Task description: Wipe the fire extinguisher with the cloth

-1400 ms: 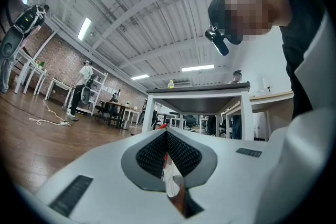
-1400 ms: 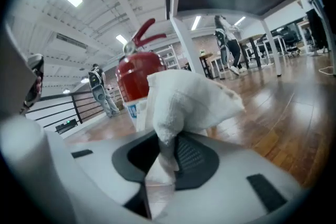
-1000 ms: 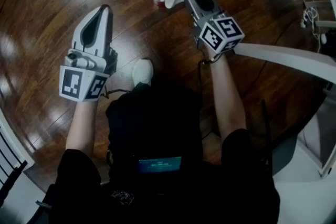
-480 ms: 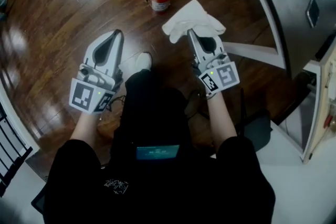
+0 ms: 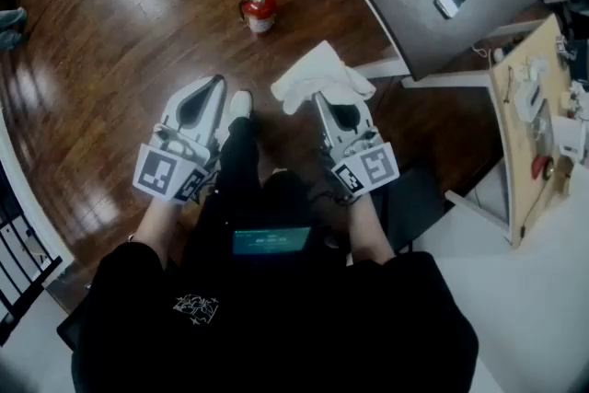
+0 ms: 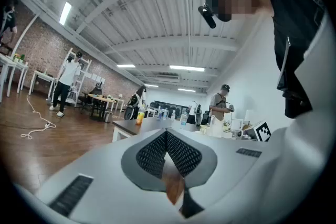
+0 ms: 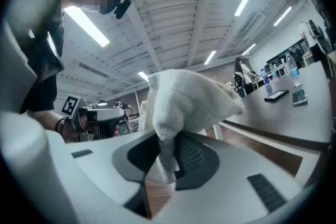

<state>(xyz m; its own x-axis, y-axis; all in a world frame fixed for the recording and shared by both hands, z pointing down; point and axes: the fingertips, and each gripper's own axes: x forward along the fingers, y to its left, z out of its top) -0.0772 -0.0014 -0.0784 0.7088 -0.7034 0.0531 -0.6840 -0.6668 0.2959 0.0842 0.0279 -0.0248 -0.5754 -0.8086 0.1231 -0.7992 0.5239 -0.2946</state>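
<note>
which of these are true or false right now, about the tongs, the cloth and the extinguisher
1. The right tongs are shut on the cloth. True.
2. The left tongs grip a corner of the cloth. False: they are shut with nothing between them.
3. The fire extinguisher stands on the wooden floor. True.
4. The cloth is pressed against the fire extinguisher. False: the two are apart, with bare floor between them in the head view.
</note>
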